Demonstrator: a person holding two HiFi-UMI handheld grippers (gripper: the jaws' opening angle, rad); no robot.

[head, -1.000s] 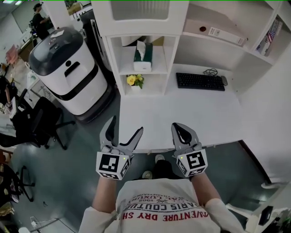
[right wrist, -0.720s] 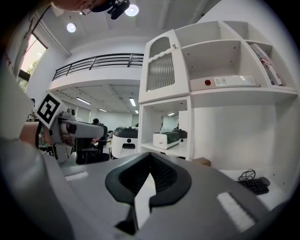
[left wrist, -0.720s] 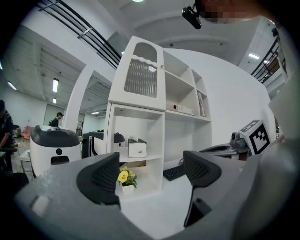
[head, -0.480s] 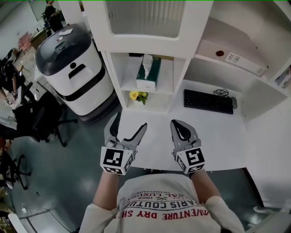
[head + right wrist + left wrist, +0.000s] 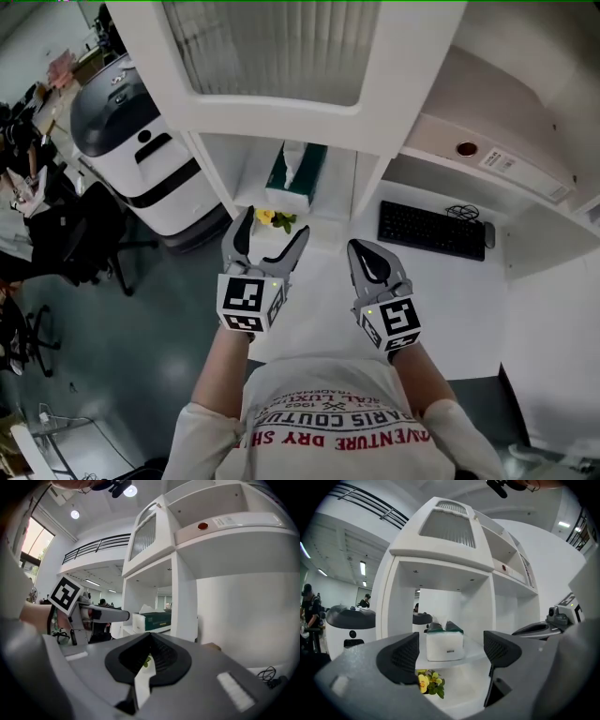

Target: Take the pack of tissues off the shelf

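The left gripper (image 5: 273,233) has its jaws spread wide with nothing between the pads; it is held out in front of the person, pointing at the open shelf unit ahead. In the left gripper view the pack of tissues (image 5: 444,642) sits straight ahead, framed in the gap between the two jaws but well beyond their tips and untouched. It is a white box with a dark green top and a tissue sticking up, standing on the shelf (image 5: 476,654). Just below that board, lower than the jaws and a little toward the left one, is a small bunch of yellow flowers (image 5: 428,683). The right gripper (image 5: 363,251) is held beside the left one at about the same height, its jaws pressed together with only a thin slit of light between them and nothing pinched. From the right gripper the pack lies ahead and to the left, past the left gripper's tips. Ahead and to the right of the right gripper a black keyboard (image 5: 431,231) lies on the white desk (image 5: 459,300). Off to the left of the left gripper stands a white machine with a grey top (image 5: 127,131) on the floor.
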